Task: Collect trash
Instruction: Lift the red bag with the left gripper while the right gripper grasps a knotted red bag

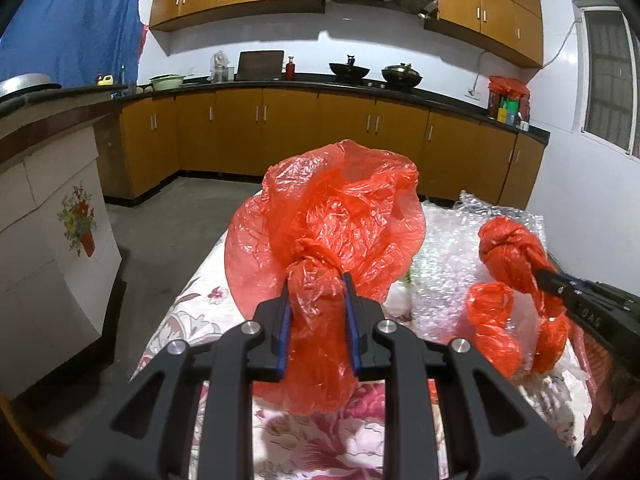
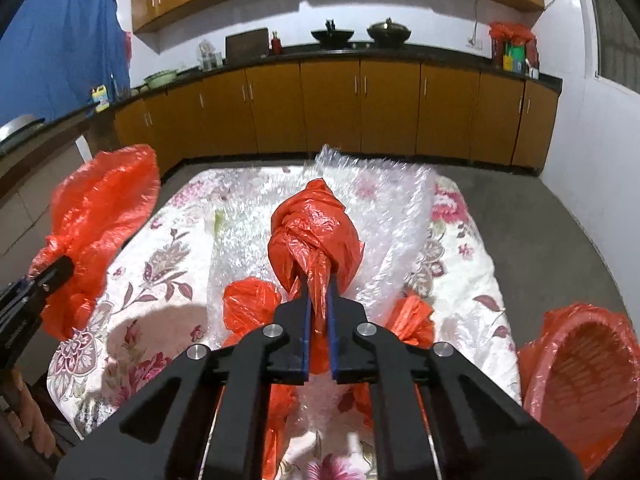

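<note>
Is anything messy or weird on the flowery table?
Yes. Crinkled bubble wrap sprawls across the flowery tablecloth, tangled with red plastic bags. Each claw is squeezing a knotted red bag: left claw, right claw.

The bubble wrap (image 2: pixel 384 200) hides whatever it holds, and only a sliver of something green (image 2: pixel 218 220) shows through its left side, too small to tell. The red basket (image 2: pixel 580 364) is cut off by the right wrist view's lower right corner. In the left wrist view the right tool (image 1: pixel 538 274) runs off the right edge, its blue pads unseen there. The flowered cloth (image 2: pixel 160 264) covers the table entirely. Labels on the countertop packets (image 1: pixel 506 110) are too small to read
</note>
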